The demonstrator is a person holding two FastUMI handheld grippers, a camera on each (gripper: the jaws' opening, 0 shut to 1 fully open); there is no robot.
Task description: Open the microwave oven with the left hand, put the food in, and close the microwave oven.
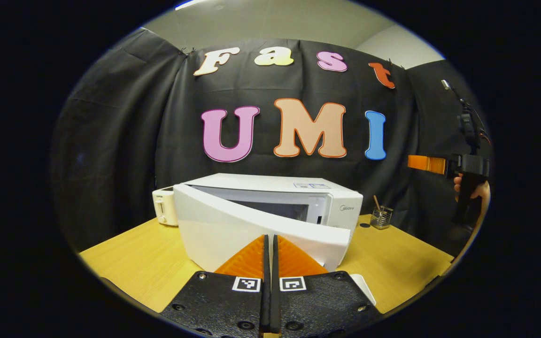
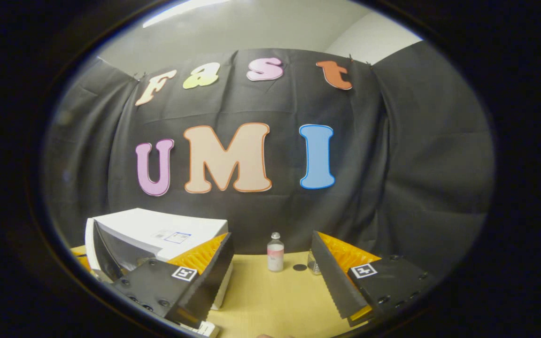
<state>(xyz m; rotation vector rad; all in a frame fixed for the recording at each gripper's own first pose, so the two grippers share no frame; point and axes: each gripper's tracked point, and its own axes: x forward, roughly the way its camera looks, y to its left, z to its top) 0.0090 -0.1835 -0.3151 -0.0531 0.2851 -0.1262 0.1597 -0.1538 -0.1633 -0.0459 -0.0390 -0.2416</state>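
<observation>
Pressed together on nothing, the left gripper sits just before the microwave oven, whose door is ajar. Right of the oven, the right gripper hangs spread and empty; a bottle stands beyond. Risk: the half-open door swinging back shut.

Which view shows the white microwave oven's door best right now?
The left gripper view: the white microwave oven's door faces the camera, partly open, hinged at its left. The right gripper view catches that door edge-on, partly behind the right gripper.
</observation>
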